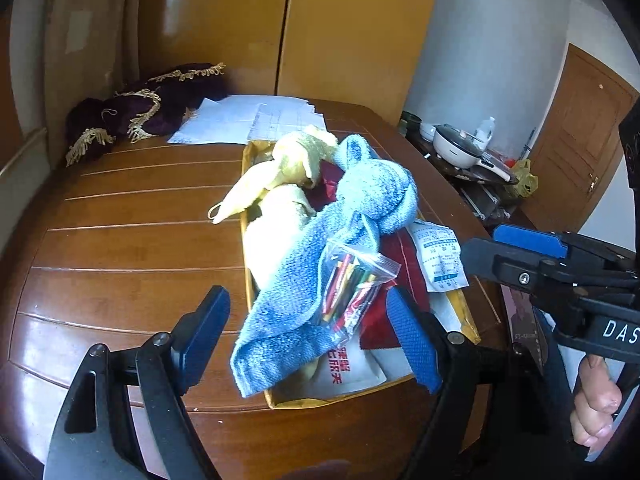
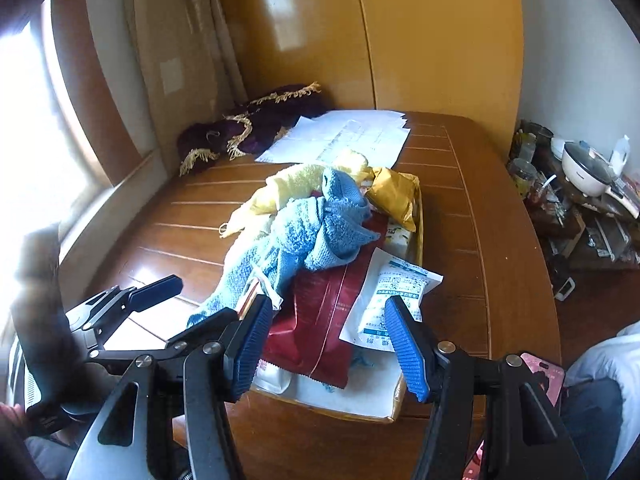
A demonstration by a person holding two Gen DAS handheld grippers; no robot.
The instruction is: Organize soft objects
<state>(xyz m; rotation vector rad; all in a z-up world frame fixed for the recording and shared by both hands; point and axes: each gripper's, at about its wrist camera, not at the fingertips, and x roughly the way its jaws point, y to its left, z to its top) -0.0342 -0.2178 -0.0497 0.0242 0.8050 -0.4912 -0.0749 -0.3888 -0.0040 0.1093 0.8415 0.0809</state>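
Observation:
A crumpled blue towel (image 1: pixel 320 248) (image 2: pixel 304 232) lies across a shallow yellow-rimmed box (image 1: pixel 247 272) (image 2: pixel 418 224) on the wooden table, and its lower end hangs over the box's near left side. A yellow towel (image 1: pixel 276 184) (image 2: pixel 296 186) lies behind and beneath it. On the blue towel rests a clear zip bag (image 1: pixel 350 286) of small coloured pieces. My left gripper (image 1: pixel 316 336) is open just in front of the towel's hanging end, nothing between its fingers. My right gripper (image 2: pixel 328 344) is open over the box's near end, above a dark red packet (image 2: pixel 320 320).
A white printed packet (image 2: pixel 394 300) (image 1: pixel 438 256) and white bags fill the box's near part. Papers (image 1: pixel 248 118) and a dark purple fringed cloth (image 1: pixel 140 114) lie at the table's far end. A side stand with a white cooker (image 2: pixel 588 170) stands right; wardrobe behind.

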